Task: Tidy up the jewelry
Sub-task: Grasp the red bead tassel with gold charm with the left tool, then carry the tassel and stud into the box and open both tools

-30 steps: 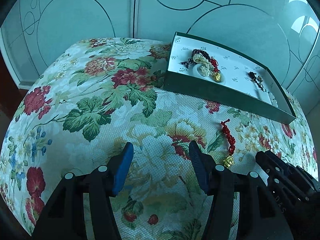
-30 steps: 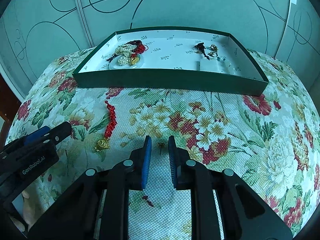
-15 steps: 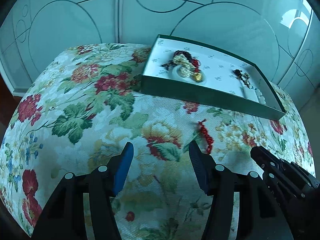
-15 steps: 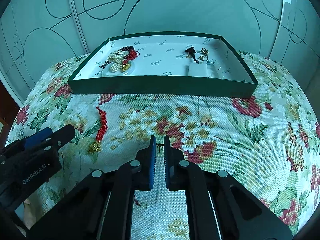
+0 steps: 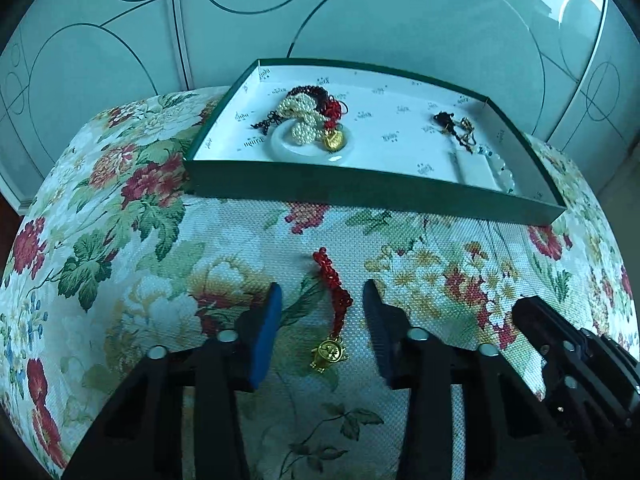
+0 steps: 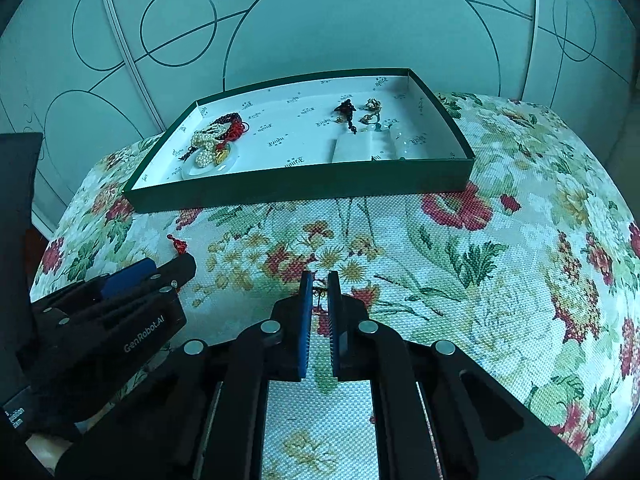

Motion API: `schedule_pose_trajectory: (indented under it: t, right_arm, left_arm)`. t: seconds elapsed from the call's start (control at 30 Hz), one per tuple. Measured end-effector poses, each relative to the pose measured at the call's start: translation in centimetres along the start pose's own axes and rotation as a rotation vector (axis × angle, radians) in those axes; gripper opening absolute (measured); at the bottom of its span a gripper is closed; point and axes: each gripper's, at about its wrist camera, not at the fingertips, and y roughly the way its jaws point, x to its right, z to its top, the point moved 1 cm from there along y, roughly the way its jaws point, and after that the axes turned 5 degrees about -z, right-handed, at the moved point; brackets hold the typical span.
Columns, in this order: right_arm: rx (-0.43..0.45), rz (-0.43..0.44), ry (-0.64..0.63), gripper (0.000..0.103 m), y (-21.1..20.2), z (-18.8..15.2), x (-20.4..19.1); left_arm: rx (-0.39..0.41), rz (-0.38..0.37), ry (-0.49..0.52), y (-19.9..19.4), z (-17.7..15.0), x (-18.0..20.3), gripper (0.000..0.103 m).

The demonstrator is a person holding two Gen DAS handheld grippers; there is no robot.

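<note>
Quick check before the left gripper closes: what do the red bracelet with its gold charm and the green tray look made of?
Red bracelet: looks like knotted cord or small glossy beads; too fine to tell which. Gold charm: shiny yellow metal look, possibly plated. Green tray: matte, thin, sharply folded walls with a printed white lining, likely cardboard. The left gripper is closing around the bracelet, pads not yet touching.

- A surface covered by a floral cloth (image 5: 132, 248) is seen; what lies beneath cannot be told.
- A shallow green tray (image 5: 360, 192) is set on it at the far side.
- A red beaded strand (image 5: 332, 288) with a gold charm (image 5: 329, 354) is laid nearer, apart from the tray.
</note>
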Motion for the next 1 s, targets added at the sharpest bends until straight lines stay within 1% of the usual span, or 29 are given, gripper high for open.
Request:
schedule_pose_trajectory:
  t: [0.07, 0.1, 0.13, 0.17, 0.4, 0.57, 0.77, 0.83, 1.0]
  right_arm:
    - [0.001, 0.005, 0.009, 0.008, 0.0, 0.0, 0.4]
    - [0.001, 0.007, 0.013, 0.008, 0.0, 0.0, 0.6]
    - [0.001, 0.009, 0.016, 0.008, 0.0, 0.0, 0.7]
    - [0.002, 0.011, 0.020, 0.008, 0.0, 0.0, 0.8]
    - [0.008, 0.023, 0.030, 0.008, -0.1, 0.2, 1.2]
    - [0.025, 0.032, 0.026, 0.008, -0.6, 0.8, 1.0]
    - [0.080, 0.047, 0.015, 0.008, -1.9, 3.3, 0.7]
    - [0.109, 0.051, 0.007, 0.008, -2.3, 4.6, 0.6]
    - [0.170, 0.058, -0.003, 0.008, -2.7, 8.2, 0.2]
  left_arm:
    - [0.004, 0.019, 0.017, 0.2, 0.0, 0.3, 0.026]
    - [0.005, 0.024, 0.023, 0.2, 0.0, 0.4, 0.022]
    - [0.009, 0.029, 0.028, 0.2, 0.0, 0.4, 0.014]
    - [0.009, 0.028, 0.032, 0.2, 0.0, 0.5, 0.009]
    - [0.026, 0.029, 0.060, -0.2, -0.3, 1.0, 0.006]
    - [0.069, 0.016, 0.063, -1.7, 0.9, 1.4, 0.006]
    - [0.144, 0.001, 0.063, -3.9, 4.0, 1.4, 0.006]
    - [0.174, 0.002, 0.069, -4.4, 5.5, 1.3, 0.006]
    - [0.220, 0.006, 0.072, -4.6, 9.2, 1.2, 0.006]
